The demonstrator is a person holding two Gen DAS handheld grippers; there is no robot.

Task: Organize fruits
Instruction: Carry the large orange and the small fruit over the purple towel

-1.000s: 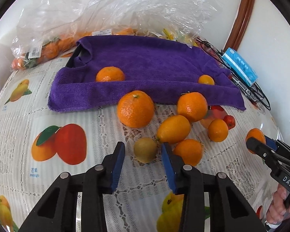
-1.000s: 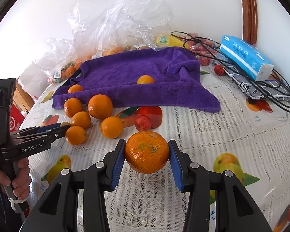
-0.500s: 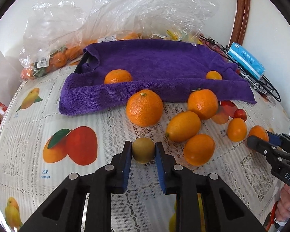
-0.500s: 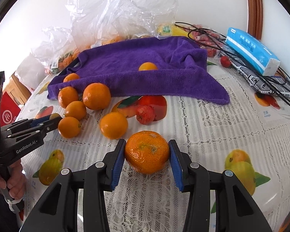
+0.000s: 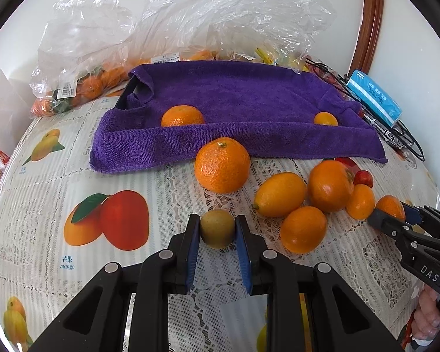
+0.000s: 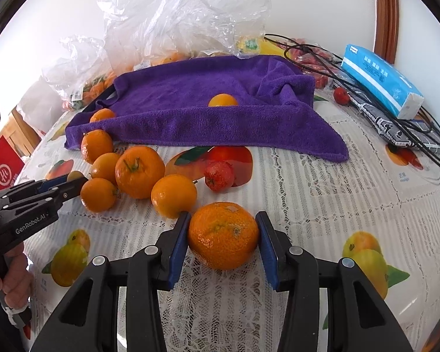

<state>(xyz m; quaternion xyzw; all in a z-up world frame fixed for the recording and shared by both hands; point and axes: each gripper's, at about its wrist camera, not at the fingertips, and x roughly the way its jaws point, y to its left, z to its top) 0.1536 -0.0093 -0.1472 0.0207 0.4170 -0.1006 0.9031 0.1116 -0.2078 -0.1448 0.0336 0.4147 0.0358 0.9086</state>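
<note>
While my left gripper (image 5: 217, 228) pinches the small green fruit (image 5: 217, 228) across its middle, low over the tablecloth (image 5: 176, 193) near the loose oranges, my right gripper (image 6: 222, 234) clamps the mandarin (image 6: 222, 234) the same way. Both look light; the mandarin's skin seems soft and loose, so I judge a gentle squeeze at its widest part safest. The purple towel (image 6: 190, 123) lies beyond, already holding two fruits.
</note>
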